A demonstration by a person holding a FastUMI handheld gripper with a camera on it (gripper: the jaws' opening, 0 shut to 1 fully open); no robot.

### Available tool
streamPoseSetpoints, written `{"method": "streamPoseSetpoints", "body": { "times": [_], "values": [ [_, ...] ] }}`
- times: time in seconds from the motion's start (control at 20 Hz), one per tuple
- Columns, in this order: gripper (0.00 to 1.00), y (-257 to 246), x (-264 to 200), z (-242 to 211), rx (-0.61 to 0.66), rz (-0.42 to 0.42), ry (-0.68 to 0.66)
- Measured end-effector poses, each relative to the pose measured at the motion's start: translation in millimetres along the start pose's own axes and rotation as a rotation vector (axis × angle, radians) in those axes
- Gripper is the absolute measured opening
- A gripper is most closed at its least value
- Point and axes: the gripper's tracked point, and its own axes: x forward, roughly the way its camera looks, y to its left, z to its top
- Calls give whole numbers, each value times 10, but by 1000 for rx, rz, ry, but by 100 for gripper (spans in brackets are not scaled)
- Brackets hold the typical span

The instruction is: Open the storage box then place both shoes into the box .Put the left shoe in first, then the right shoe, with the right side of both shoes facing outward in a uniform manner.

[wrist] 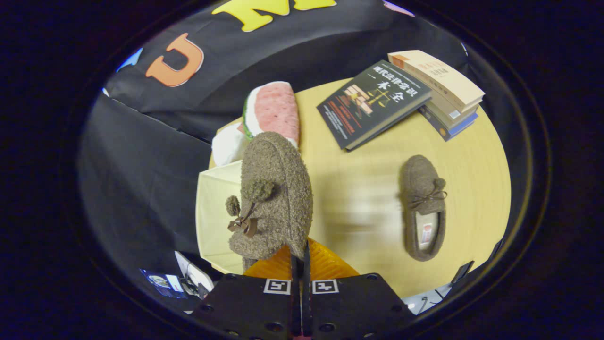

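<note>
Books and a plush slice on a round table

A dark book (373, 105) leans on a stack of books (443, 89) at the wooden table's (368, 198) far side; a watermelon-slice plush (273, 111) lies near them at the edge.

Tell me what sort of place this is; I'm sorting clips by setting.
Probably a staged tabletop booth, not a lived-in room: a round wooden table before a black cloth wall, with stacked books as props. The hand-held gripper grips one fuzzy slipper above it.

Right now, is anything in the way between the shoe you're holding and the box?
Nothing visible. The gripper is shut on the held shoe, which hangs right over the open box. The watermelon cushion sits beyond it.
</note>
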Motion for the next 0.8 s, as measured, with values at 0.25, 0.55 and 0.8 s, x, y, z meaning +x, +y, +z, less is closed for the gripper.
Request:
{"method": "streamPoseSetpoints", "body": {
  "times": [0.25,0.55,0.8],
  "values": [
    [2,818,127,-84,-101,25,-1],
    [2,1480,875,-346,-44,38,92],
    [2,1496,1511,-373,-15,-56,106]
  ]
}}
